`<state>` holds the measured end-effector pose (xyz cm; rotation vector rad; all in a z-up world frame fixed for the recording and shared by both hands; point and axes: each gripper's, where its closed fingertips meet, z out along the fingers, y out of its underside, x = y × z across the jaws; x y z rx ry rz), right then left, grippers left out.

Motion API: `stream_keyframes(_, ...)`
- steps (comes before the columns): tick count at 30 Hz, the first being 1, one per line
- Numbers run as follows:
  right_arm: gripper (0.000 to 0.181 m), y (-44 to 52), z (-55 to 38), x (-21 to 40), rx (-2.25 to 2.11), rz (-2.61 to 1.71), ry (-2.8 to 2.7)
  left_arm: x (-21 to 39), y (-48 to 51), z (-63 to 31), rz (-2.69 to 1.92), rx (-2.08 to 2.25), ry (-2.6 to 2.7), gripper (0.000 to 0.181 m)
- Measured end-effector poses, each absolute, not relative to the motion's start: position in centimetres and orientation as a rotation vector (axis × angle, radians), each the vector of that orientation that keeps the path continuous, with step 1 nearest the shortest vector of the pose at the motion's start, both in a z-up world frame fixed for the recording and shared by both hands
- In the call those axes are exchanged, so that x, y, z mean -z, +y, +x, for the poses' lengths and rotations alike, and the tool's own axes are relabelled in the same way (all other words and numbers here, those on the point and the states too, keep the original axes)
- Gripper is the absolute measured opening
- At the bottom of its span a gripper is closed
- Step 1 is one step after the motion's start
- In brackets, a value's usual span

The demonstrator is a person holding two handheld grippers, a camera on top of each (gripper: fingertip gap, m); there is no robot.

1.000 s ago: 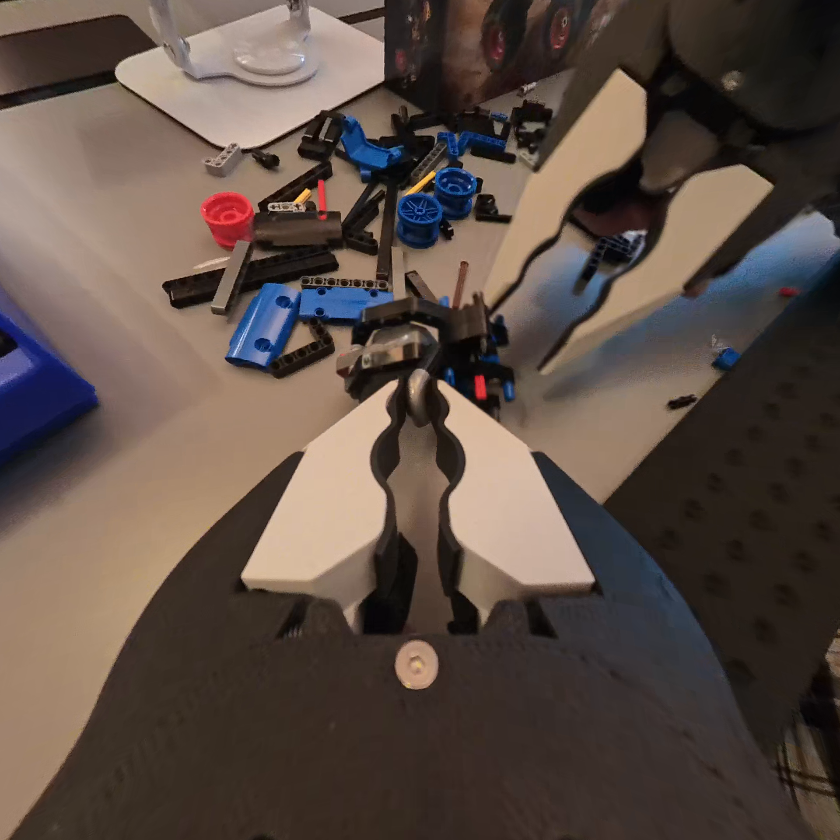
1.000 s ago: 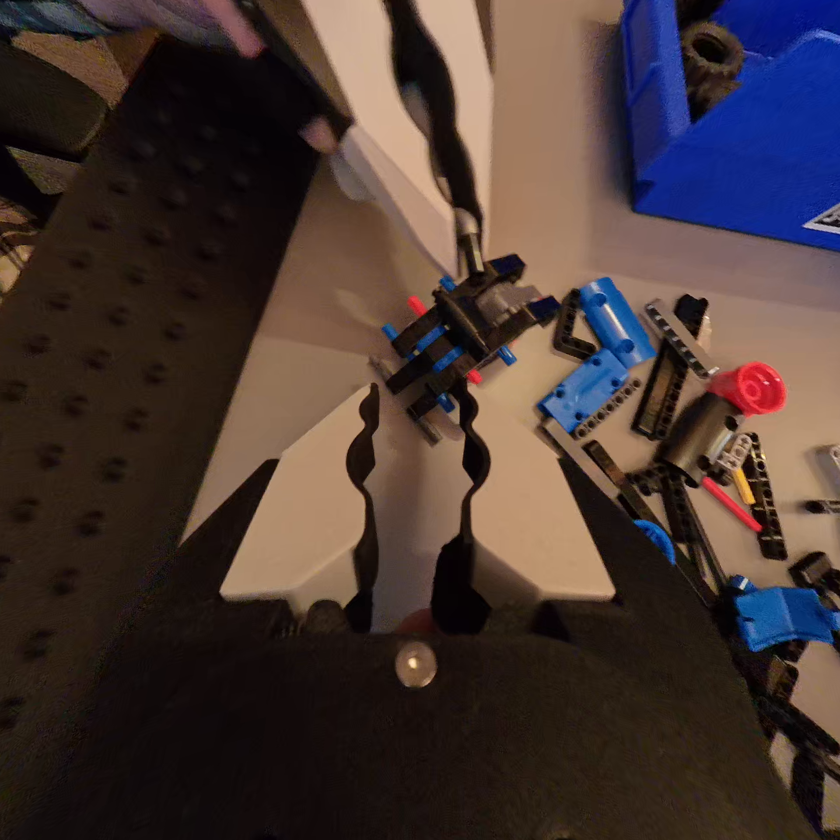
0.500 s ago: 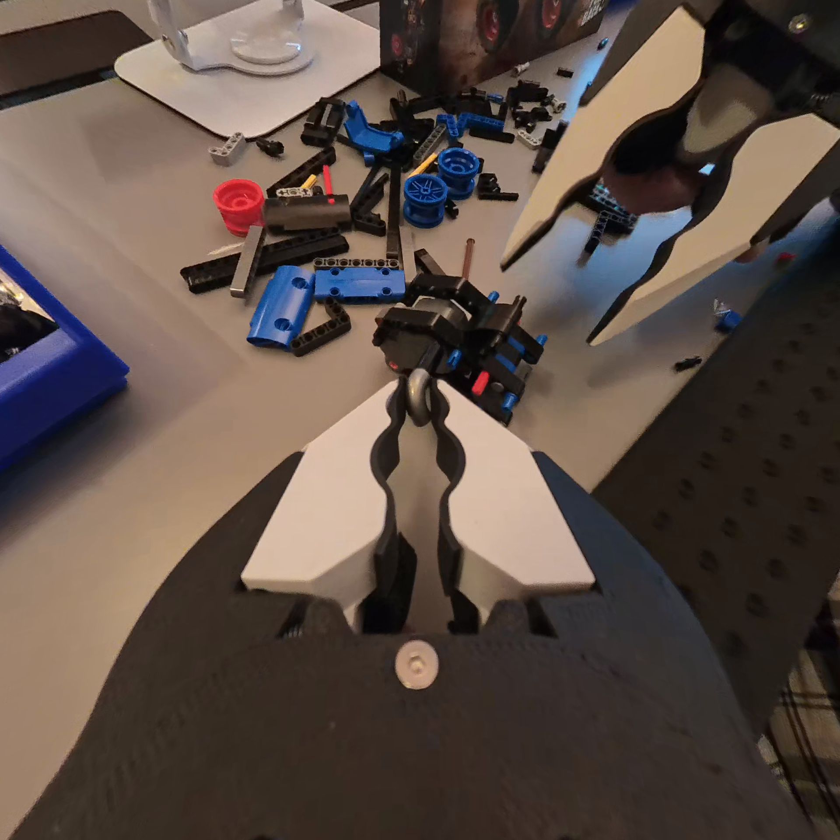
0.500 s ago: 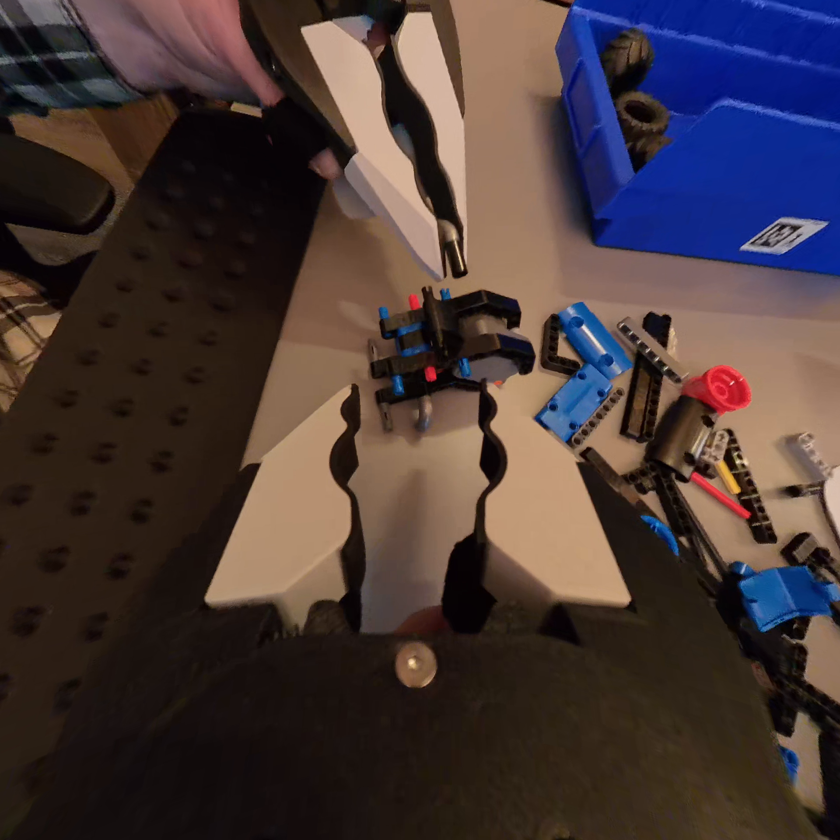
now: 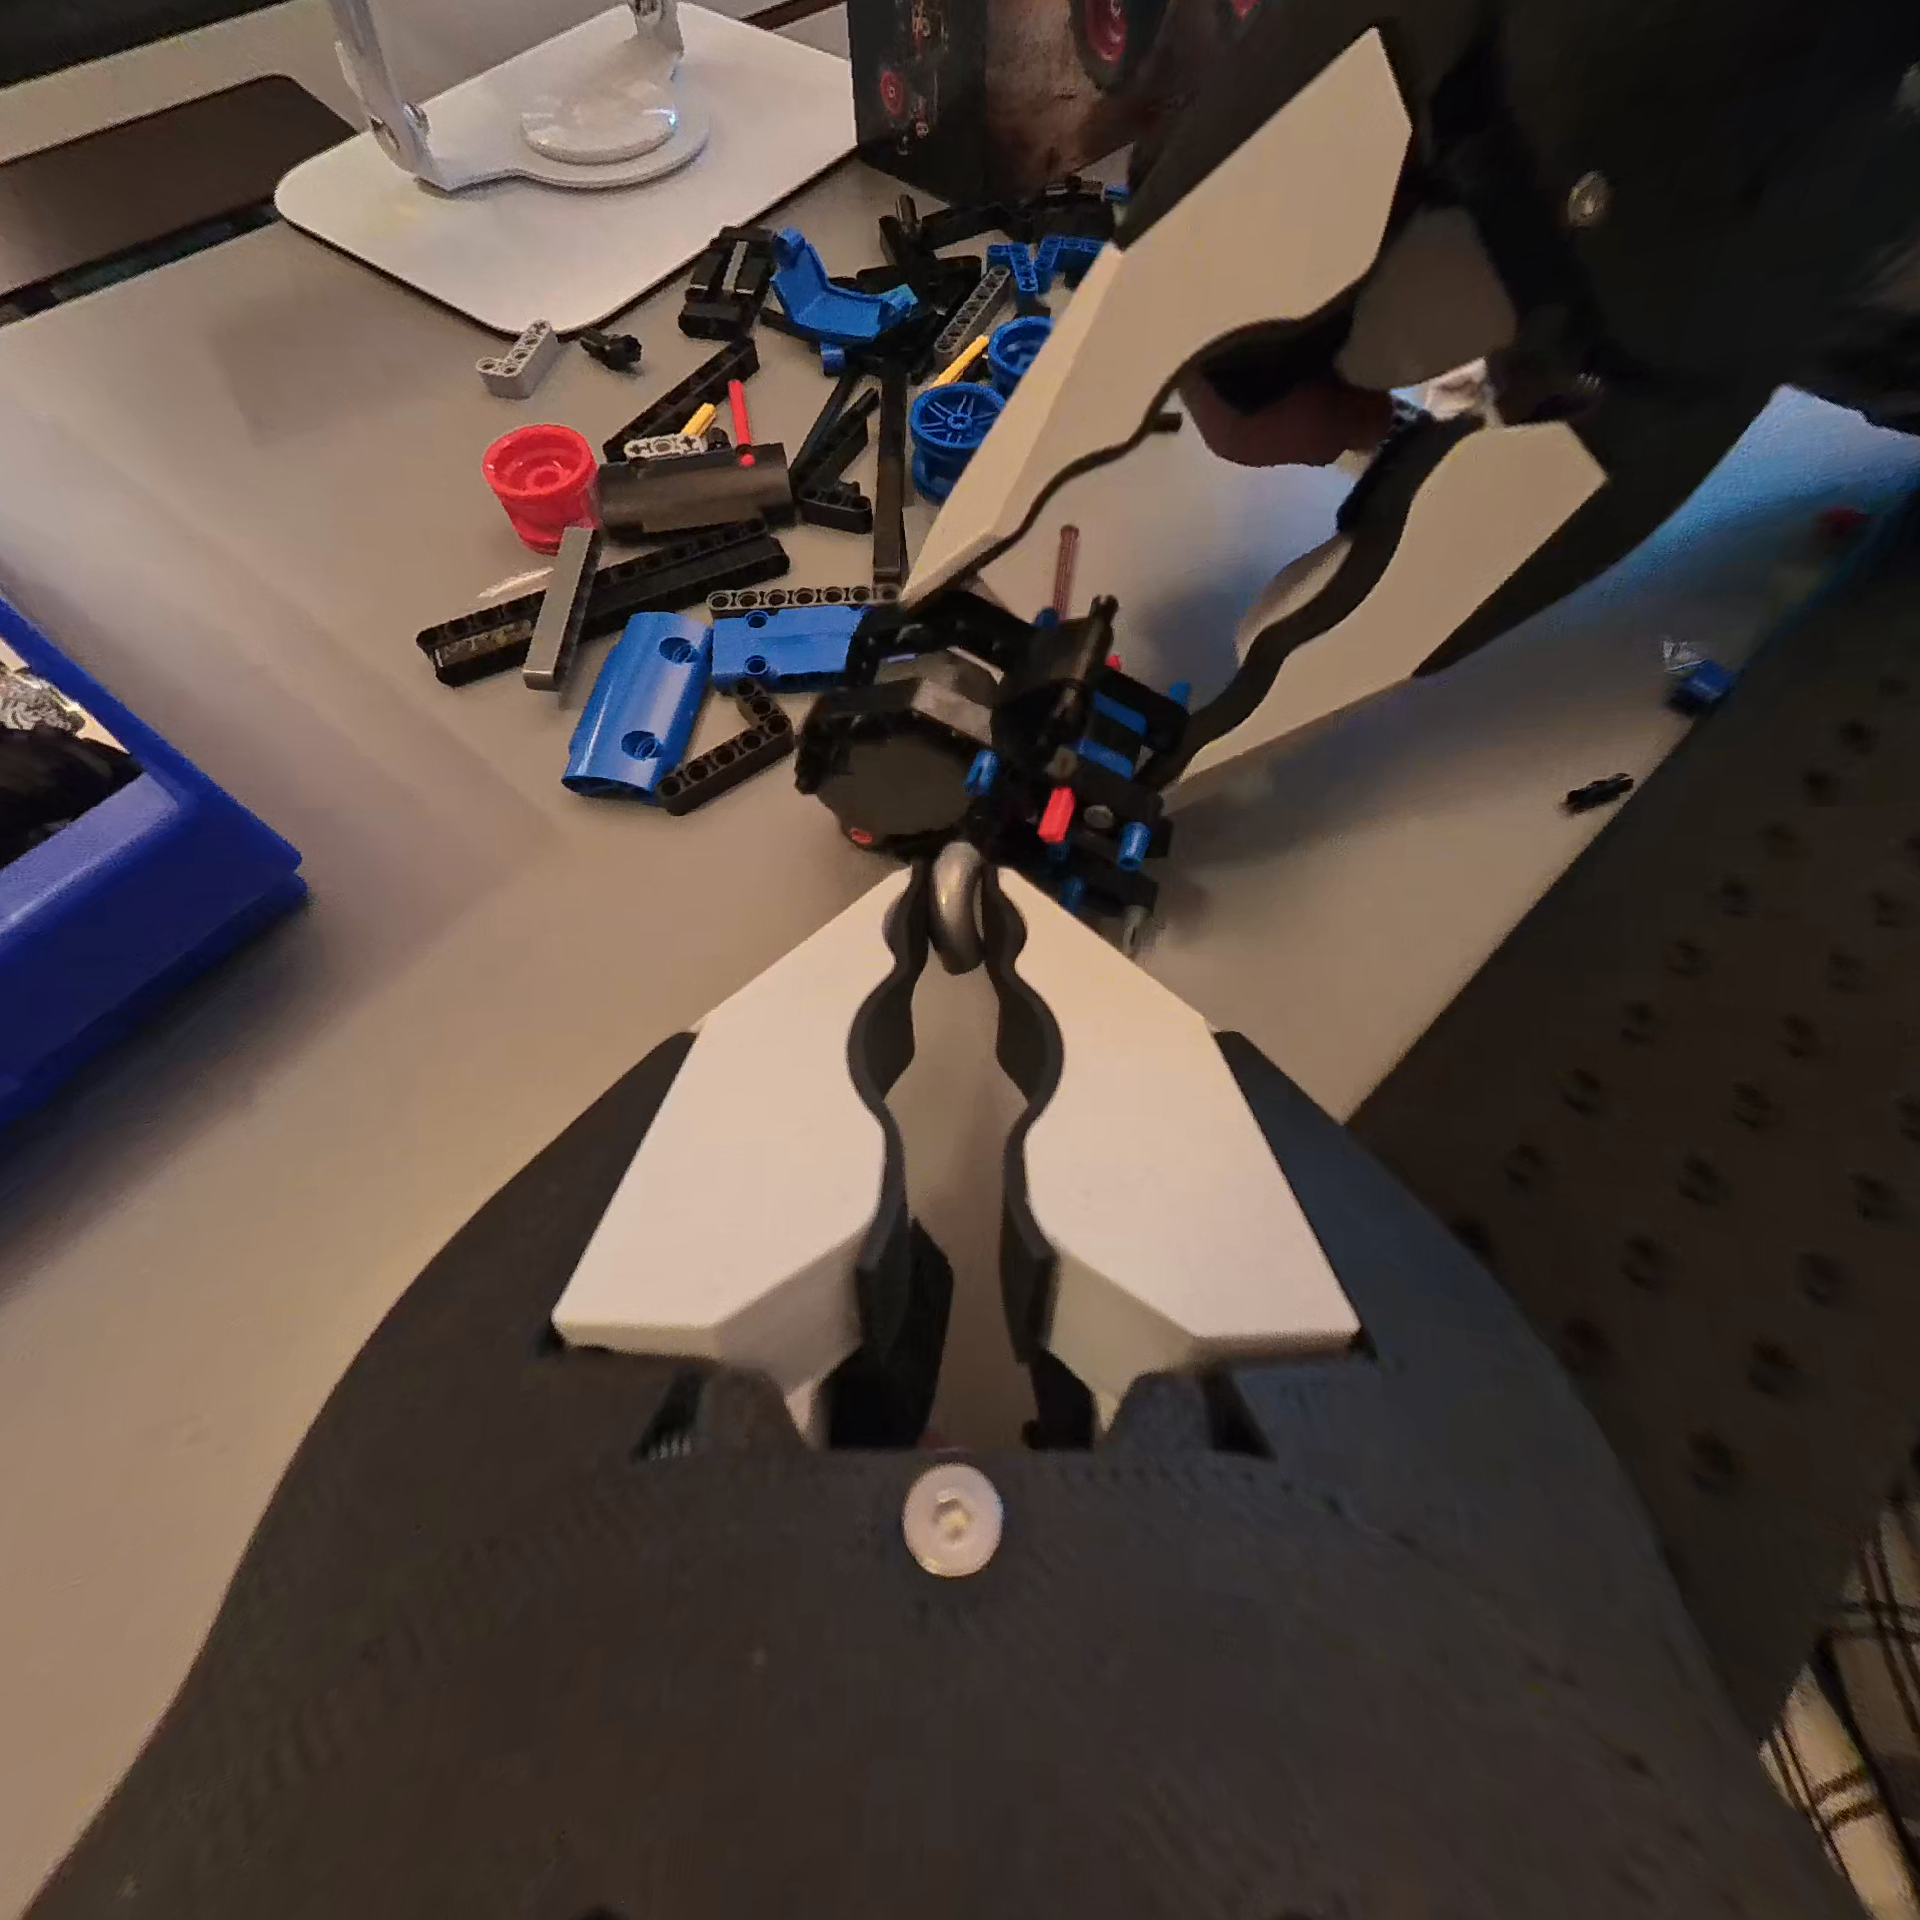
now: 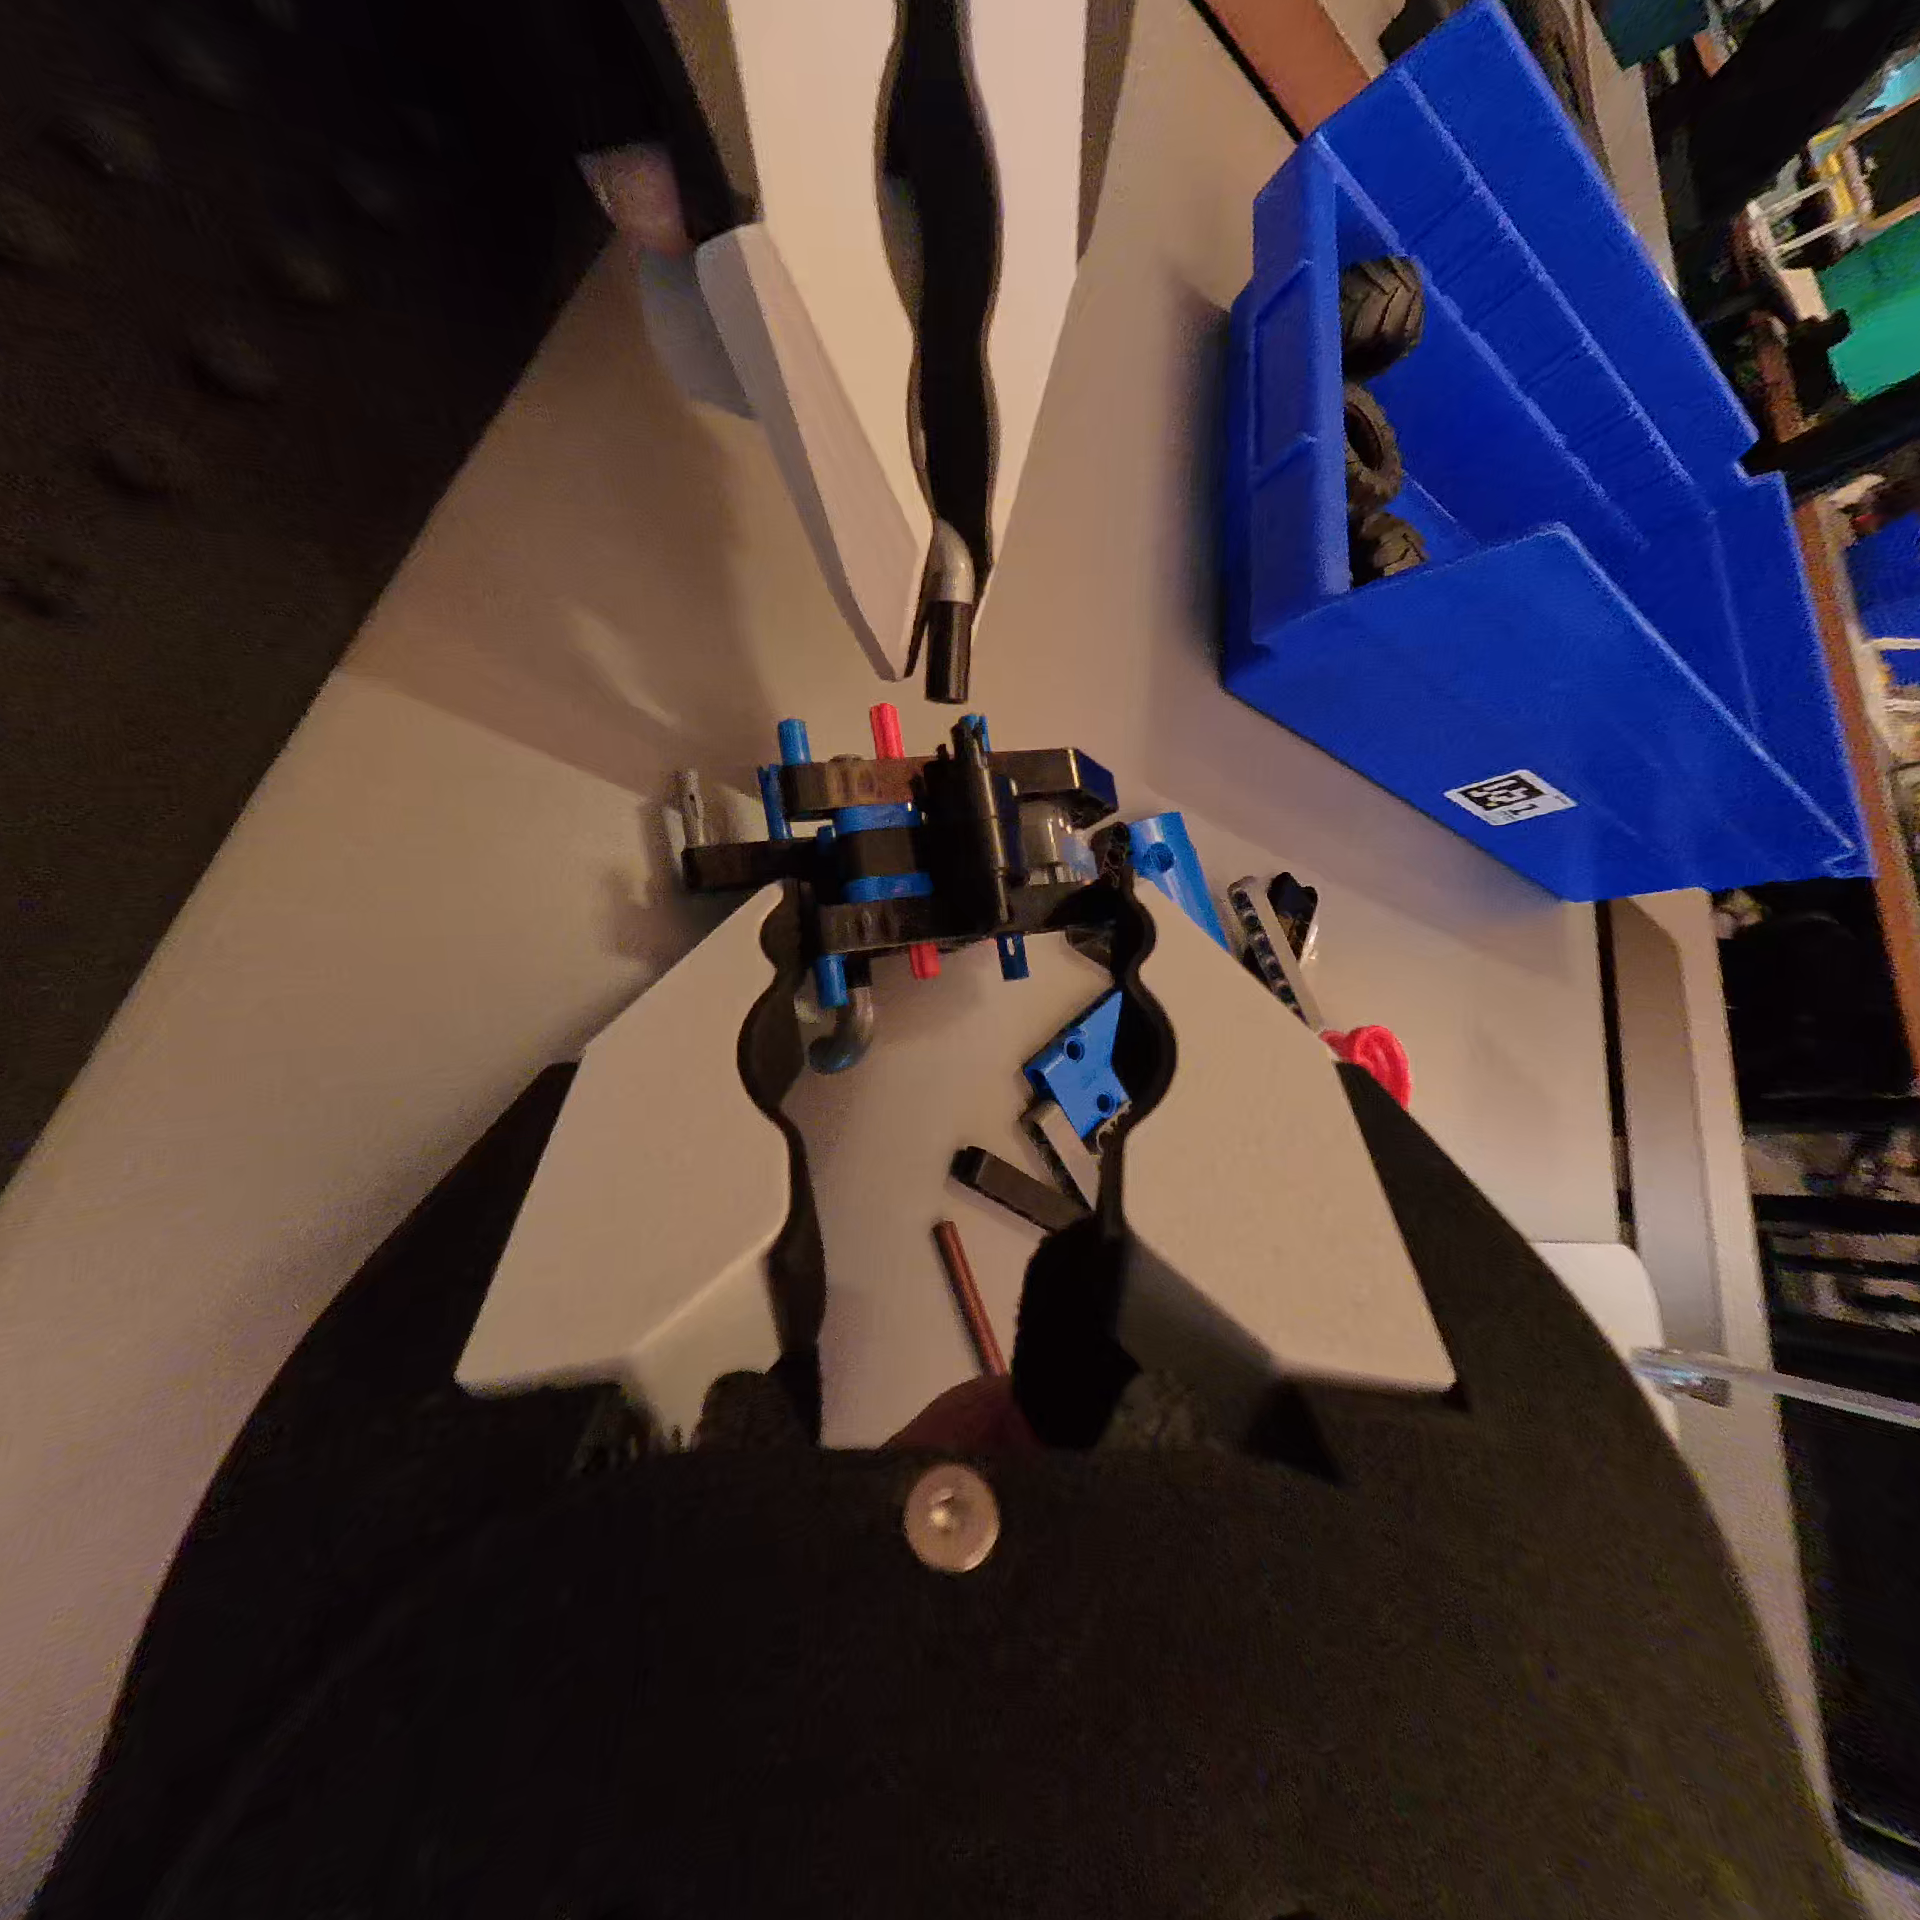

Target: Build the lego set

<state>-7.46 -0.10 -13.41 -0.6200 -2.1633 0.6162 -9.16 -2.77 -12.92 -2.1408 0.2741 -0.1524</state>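
The black and blue lego assembly (image 5: 997,748) with red and blue pins lies on the grey table (image 5: 312,1039). My left gripper (image 5: 956,914) is shut on a small grey elbow piece with a black end (image 6: 951,613), its tip a little short of the assembly's near side (image 6: 935,831). My right gripper (image 6: 945,904) is open, with one finger on each side of the assembly. It comes in from the upper right in the left wrist view (image 5: 1044,696). I cannot tell whether its fingers touch the assembly.
A pile of loose parts (image 5: 779,468) lies behind the assembly, with a red hub (image 5: 540,483) and blue wheels (image 5: 956,421). A blue bin (image 6: 1558,675) holds black tires (image 6: 1377,301). A black perforated board (image 5: 1662,1039) borders the table. A white stand base (image 5: 561,208) stands at the back.
My right gripper has come down and forward and now straddles the assembly with wider jaws. The assembly has turned on the table. My left gripper's piece has come off the assembly and hovers close.
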Motion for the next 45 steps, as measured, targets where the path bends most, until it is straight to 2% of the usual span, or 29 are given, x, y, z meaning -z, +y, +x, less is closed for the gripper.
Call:
stream_keyframes(11,0.057,1.0,-7.7,12.4,-0.967,-0.905,-2.201,13.4,-2.9,-8.3,-2.164,0.122,0.342,0.007)
stream_keyframes(29,0.057,0.9,-9.1,12.0,-1.063,-1.05,-2.193,13.3,-1.7,-9.3,-2.182,0.114,0.294,0.007)
stream_keyframes(39,0.056,0.9,-9.3,11.9,-1.105,-1.069,-2.169,13.1,-2.1,-9.0,-2.174,0.359,0.283,0.008)
stream_keyframes(44,0.056,0.8,-9.2,11.9,-1.099,-1.059,-2.168,14.2,-2.5,-9.0,-2.245,0.333,0.333,0.01)
stream_keyframes(45,0.056,0.9,-9.2,11.9,-1.102,-1.061,-2.168,14.5,-2.7,-9.0,-2.261,0.319,0.349,0.005)
